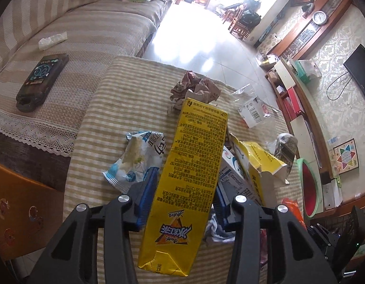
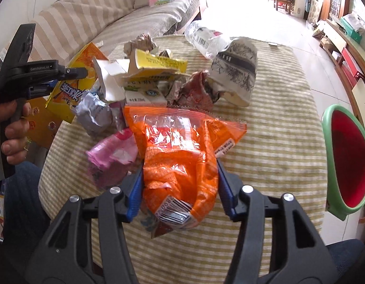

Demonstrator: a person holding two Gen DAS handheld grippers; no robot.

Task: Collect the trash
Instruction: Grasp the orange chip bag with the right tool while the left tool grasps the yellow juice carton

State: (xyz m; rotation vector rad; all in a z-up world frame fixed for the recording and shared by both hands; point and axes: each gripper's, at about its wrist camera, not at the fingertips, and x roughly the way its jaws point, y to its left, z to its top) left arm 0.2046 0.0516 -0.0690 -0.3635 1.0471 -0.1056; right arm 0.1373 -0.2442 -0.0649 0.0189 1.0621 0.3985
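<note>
My left gripper (image 1: 186, 187) is shut on a tall yellow drink carton (image 1: 189, 179) and holds it above the striped table (image 1: 125, 90); it also shows in the right wrist view (image 2: 66, 94), held at the far left. My right gripper (image 2: 180, 182) is shut on an orange snack bag (image 2: 180, 156) over the table's near side. A red bin with a green rim (image 2: 348, 158) stands to the right of the table; it also shows in the left wrist view (image 1: 310, 187).
Several pieces of trash lie on the table: a blue-white wrapper (image 1: 132, 158), crumpled brown paper (image 1: 194, 87), a clear plastic bag (image 2: 206, 37), a torn yellow box (image 2: 156, 64), a pink wrapper (image 2: 111, 156), a printed paper cup (image 2: 236, 71). A striped sofa (image 1: 64, 47) stands left.
</note>
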